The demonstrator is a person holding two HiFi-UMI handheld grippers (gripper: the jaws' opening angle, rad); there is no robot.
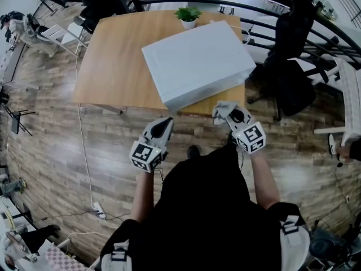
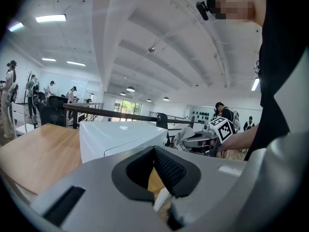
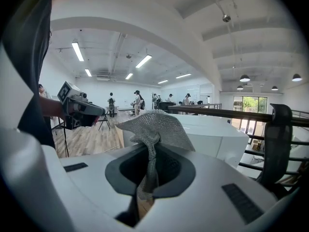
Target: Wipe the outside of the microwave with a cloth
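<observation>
Cloth (image 3: 153, 125) nipped tight in my right gripper (image 1: 225, 113); my left gripper (image 1: 167, 122) is pressed together on nothing.
Both hover off the near edge of the wooden table (image 1: 110, 66), close to the white microwave (image 1: 197, 61) on it (a small potted plant (image 1: 188, 14) stands behind). Plank floor (image 1: 62, 145) lies below, with a black railing (image 1: 237, 7) and a black chair (image 1: 296, 78) beyond and strip lights (image 3: 77, 50) overhead.

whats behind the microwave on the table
A small green plant in a white pot stands on the wooden table just behind the white box-shaped microwave, with a black metal railing beyond. The tabletop right against the microwave's back is hidden by its body.
</observation>
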